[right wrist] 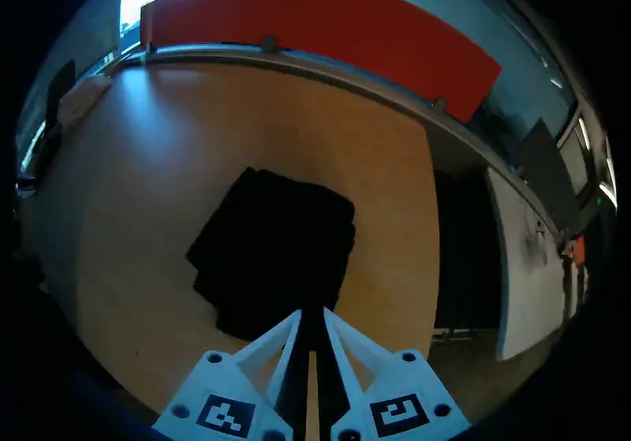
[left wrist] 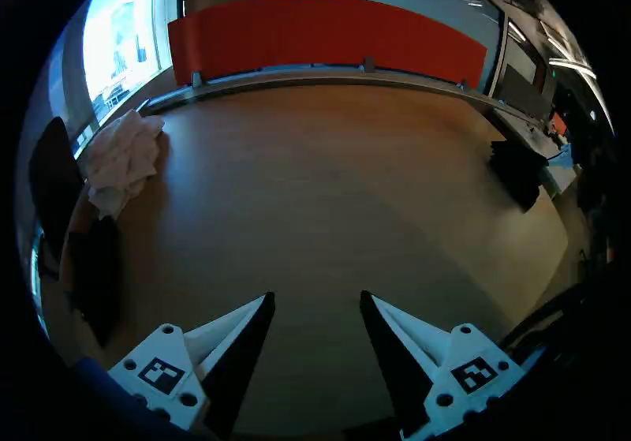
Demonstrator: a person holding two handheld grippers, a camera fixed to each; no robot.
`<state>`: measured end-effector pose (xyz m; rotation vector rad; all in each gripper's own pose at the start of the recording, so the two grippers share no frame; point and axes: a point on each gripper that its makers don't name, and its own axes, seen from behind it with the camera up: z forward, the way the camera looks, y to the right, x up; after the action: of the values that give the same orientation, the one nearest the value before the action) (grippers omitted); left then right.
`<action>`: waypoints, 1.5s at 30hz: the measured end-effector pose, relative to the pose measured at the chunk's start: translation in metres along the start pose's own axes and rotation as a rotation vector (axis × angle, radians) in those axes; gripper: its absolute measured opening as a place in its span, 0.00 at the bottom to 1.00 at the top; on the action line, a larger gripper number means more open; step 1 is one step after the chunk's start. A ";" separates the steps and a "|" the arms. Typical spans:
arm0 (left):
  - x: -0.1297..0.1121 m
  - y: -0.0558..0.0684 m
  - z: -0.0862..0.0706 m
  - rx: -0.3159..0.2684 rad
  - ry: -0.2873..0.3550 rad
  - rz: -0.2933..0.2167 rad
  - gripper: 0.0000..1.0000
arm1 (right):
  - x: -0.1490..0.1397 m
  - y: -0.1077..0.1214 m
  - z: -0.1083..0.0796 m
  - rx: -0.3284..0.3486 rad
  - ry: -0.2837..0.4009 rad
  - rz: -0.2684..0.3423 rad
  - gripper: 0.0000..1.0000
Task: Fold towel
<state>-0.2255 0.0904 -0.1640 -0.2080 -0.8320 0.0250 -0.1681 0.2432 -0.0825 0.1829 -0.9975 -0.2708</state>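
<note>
One pale crumpled cloth (left wrist: pixel 122 161) at the wooden table (left wrist: pixel 331 204)'s far left corner; red panel (left wrist: pixel 331 35) along its far edge. Black folded towel (right wrist: pixel 276 248) flat near the right edge. Left gripper (left wrist: pixel 315 303) spread; right gripper (right wrist: pixel 311 315) pressed together at towel's near edge.

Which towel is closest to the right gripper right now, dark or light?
The black towel, flat on the table just at the right gripper tips. The light towel lies crumpled far off by the table's far edge.

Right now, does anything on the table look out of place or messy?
A pale cloth lies crumpled in a heap near the table's edge, unfolded. The black towel lies folded flat; nothing looks spilled or damaged.
</note>
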 end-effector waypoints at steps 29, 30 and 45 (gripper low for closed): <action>-0.004 -0.006 -0.001 0.016 -0.012 0.002 0.80 | -0.034 0.014 0.020 -0.042 -0.109 0.074 0.04; -0.003 -0.006 -0.001 0.016 -0.011 0.002 0.80 | -0.035 0.013 0.020 -0.042 -0.108 0.075 0.04; 0.001 -0.004 0.002 0.007 -0.004 0.002 0.80 | -0.040 0.008 0.018 -0.070 -0.101 0.102 0.54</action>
<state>-0.2261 0.0865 -0.1611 -0.2016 -0.8359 0.0300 -0.2027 0.2628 -0.1026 0.0543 -1.0924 -0.2227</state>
